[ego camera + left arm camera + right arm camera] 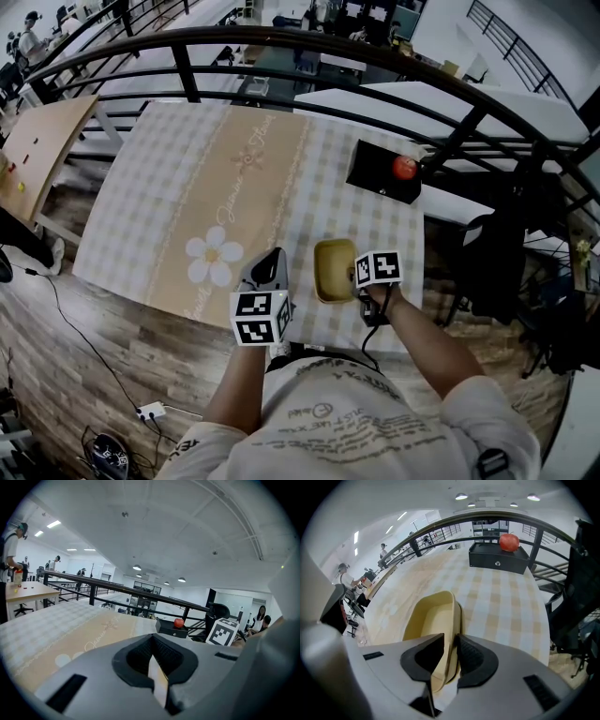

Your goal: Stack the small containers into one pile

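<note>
Nearest the camera, the person's two forearms reach out over the near edge of a table covered by a checked tablecloth (169,178). The left gripper (153,654) hangs just above that edge, tilted slightly downward. Its jaws are together with nothing between them. Just to its right, the right gripper (450,648) points steeply down at the nested yellow containers (433,620). They sit on the cloth near the table's front right corner, and their long side runs away from the person. At least two are nested one inside the other, since a double rim shows along the right side. The right gripper's jaws stand partly apart and straddle the near end of that right wall. One pad is inside the upper container and the other is outside against the rim, and a gap shows between the inner pad and the wall, so nothing is clamped.

To the left of the left gripper, a white daisy (214,256) is printed on the cloth's tan centre band. Farther back on the right, a black box (375,178) rests at the table's far corner with a red apple (404,167) on top. Beyond the table a dark metal railing (281,42) curves across. A wooden table (47,150) stands off to the left, where the left gripper view shows people.
</note>
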Motion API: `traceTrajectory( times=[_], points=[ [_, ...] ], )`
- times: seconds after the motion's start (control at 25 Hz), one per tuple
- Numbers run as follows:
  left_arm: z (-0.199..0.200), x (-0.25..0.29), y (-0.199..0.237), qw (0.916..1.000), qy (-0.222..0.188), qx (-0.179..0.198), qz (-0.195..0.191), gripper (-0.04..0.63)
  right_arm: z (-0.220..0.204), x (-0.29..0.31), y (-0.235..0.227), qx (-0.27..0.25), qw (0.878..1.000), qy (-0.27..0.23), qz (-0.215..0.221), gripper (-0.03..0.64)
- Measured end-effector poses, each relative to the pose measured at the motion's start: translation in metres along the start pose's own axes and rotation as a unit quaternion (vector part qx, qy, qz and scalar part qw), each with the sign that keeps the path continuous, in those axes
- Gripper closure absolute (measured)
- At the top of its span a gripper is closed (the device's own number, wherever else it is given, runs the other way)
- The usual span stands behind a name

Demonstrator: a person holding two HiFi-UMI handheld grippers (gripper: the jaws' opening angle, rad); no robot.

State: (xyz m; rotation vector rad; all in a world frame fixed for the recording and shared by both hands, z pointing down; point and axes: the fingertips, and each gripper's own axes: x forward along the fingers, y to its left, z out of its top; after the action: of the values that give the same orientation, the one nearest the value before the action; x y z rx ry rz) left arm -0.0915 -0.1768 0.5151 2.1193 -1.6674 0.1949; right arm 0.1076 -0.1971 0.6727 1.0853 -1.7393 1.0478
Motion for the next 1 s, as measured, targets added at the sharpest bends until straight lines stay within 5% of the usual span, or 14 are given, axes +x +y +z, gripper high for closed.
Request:
traceTrajectory(
  times=[0.32,0.88,1.0],
  points=[
    [0.003,0.0,-0.002,1.0,0.001,0.004,-0.004,0.591,0.001,-0.006,-0.002,0.045,0.999,-0.017,0.014,0.607],
    [-0.003,0.002,0.0,0.9999,0.01,0.007,-0.006,0.591,-0.008,0.006,-0.012,0.025,0.999,-0.016,-0.029,0.606],
    [-0.004,0.001,0.0,0.9999,0.011,0.008,-0.008,0.591,-0.007,0.005,-0.003,0.019,1.0,-0.022,-0.011,0.528]
  ],
)
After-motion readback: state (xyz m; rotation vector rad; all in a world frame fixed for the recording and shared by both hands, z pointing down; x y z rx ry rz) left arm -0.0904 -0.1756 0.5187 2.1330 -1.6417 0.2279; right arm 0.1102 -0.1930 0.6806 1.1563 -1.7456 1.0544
